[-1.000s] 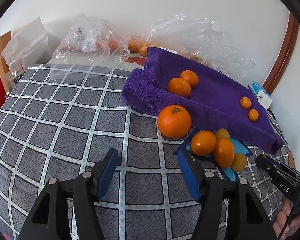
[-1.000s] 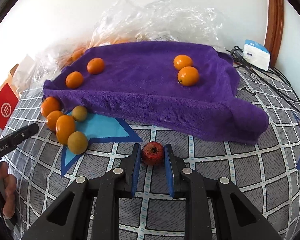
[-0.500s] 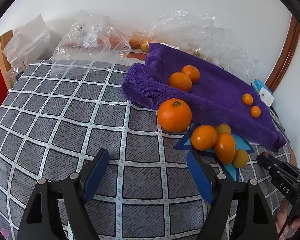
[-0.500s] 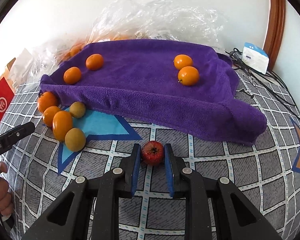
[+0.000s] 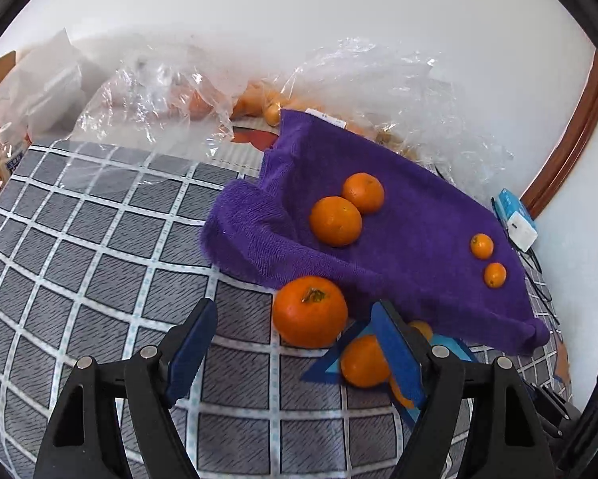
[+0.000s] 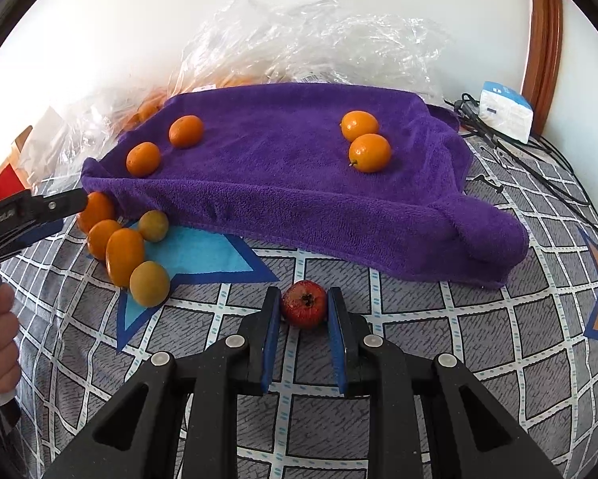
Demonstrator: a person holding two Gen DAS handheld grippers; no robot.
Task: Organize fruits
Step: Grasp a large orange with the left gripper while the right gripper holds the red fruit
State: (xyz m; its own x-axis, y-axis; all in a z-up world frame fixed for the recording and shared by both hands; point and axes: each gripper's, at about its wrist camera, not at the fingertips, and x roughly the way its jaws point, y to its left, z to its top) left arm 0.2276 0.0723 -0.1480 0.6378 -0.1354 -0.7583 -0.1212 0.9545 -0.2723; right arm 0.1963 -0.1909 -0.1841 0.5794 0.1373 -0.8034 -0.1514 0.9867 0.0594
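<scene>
My right gripper (image 6: 303,311) sits low in the centre of the right wrist view, its blue pads closed against both sides of a small red fruit (image 6: 303,309), which rests on the grey checked cloth (image 6: 438,339). My left gripper (image 5: 295,343) occupies the bottom of the left wrist view with its jaws spread wide and nothing between the pads. A large orange with a stem (image 5: 310,311) lies on the checked cloth in the gap just beyond the pads, slightly right of centre, touching neither.

Behind the right-hand pad of the left gripper, another orange (image 5: 362,363) lies on a blue star patch (image 5: 450,349), partly hidden. In the right wrist view that cluster appears at the middle left: an oval orange fruit (image 6: 124,256) and two yellowish fruits (image 6: 150,283) (image 6: 153,225), with more orange fruit behind it.

Further back, a purple towel (image 6: 283,171) spans the middle of both views. It carries two pairs of oranges: one pair (image 6: 143,159) toward its left end and one pair (image 6: 369,152) toward its right end in the right wrist view.

At the top of the frame, crumpled clear plastic bags (image 6: 311,36) lie against the white wall. A blue and white box (image 6: 505,113) sits at the upper right.
</scene>
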